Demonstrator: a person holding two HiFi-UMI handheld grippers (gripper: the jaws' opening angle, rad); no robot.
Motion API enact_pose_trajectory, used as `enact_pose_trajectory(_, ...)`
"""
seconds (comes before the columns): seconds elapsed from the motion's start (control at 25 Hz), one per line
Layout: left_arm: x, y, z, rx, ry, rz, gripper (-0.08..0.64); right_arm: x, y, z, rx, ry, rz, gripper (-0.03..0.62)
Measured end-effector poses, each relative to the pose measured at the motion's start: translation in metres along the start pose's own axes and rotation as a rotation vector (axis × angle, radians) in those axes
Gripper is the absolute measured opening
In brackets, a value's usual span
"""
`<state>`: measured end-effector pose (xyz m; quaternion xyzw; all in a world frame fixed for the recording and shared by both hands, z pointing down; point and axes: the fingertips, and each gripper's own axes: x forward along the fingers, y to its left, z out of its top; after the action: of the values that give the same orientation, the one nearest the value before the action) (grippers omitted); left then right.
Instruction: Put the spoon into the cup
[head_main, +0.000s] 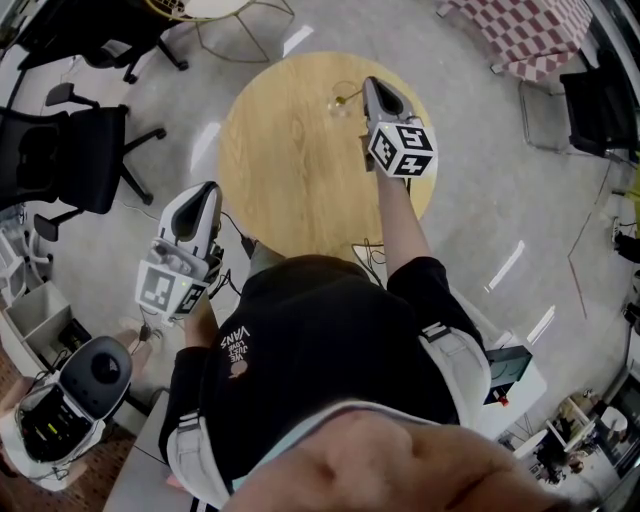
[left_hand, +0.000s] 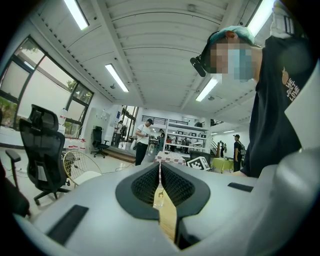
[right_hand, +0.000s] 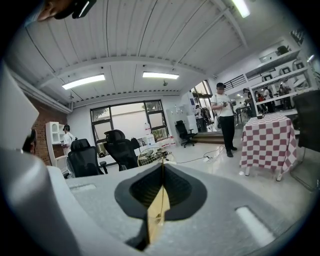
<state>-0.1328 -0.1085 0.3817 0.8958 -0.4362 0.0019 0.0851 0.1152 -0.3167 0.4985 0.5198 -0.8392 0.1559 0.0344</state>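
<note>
- While both grippers are pressed closed and empty, the spoon (head_main: 351, 97) seems to stand already in the glass cup (head_main: 340, 104), on the far side of the round table (head_main: 290, 170).
- My right gripper (head_main: 373, 88) hangs just beside the cup; my left gripper (head_main: 205, 192) is off the table, well apart.
- I judge a straight, slow retreat is best, without nudging the glass.

Bright ceiling strip lights (left_hand: 116, 77), glare streaks on floor (head_main: 506, 266), strong fisheye edges, sharp focus.
</note>
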Motion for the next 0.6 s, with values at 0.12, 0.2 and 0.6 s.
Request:
enact_pose_trajectory(0.12,0.001,-0.001,0.0,-0.001,0.0,0.0,0.005,0.004,-0.002,-0.005,-0.007,0.019,0.002,-0.002)
enact_pose_trajectory(0.2,0.001,-0.001,0.0,-0.002,-0.001,0.0,0.005,0.007,-0.002,-0.009,-0.014,0.033,0.001,-0.002)
enact_pose_trajectory(0.6,0.0,0.003,0.0,-0.011,0.009,0.013,0.005,0.02,-0.001,-0.024,-0.04,0.084,0.002,-0.002)
